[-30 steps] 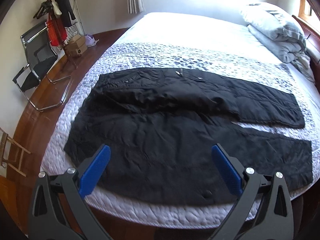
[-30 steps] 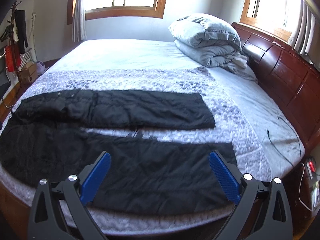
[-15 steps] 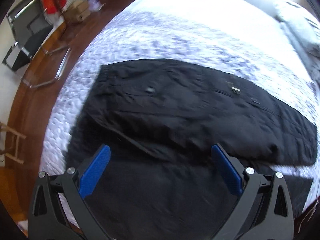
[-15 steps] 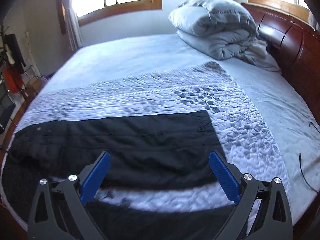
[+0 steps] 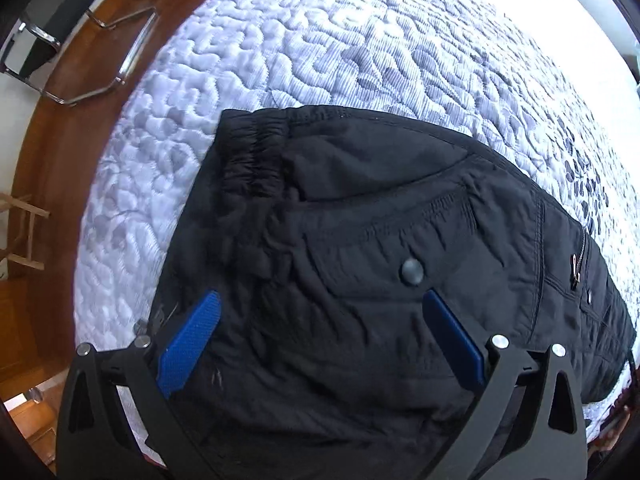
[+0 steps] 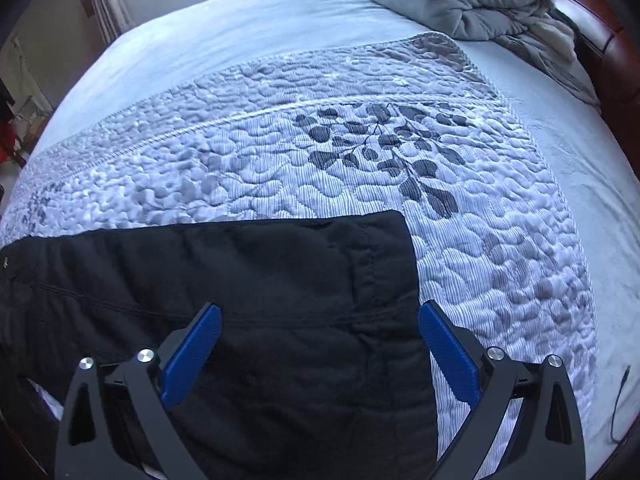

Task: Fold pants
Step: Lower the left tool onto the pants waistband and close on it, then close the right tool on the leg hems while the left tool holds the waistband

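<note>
- The left gripper (image 5: pixel 320 336) is hovering with fingers spread apart, the pants (image 5: pixel 380 248) lying between and beyond them.
- The right gripper (image 6: pixel 320 340) is gaping wide, straddling the leg hem (image 6: pixel 376 264).
- The quilt (image 6: pixel 400 152) is stretching beyond both.

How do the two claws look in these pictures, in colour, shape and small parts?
Both look the same. The left claw has two black angular arms with triangular cut-outs, round silver bolt heads near the joints, and flat blue fingers with a fine ribbed texture. The right claw has the same black frame, silver bolts and blue fingers. No cables, markings, hands or sleeves are visible.
</note>
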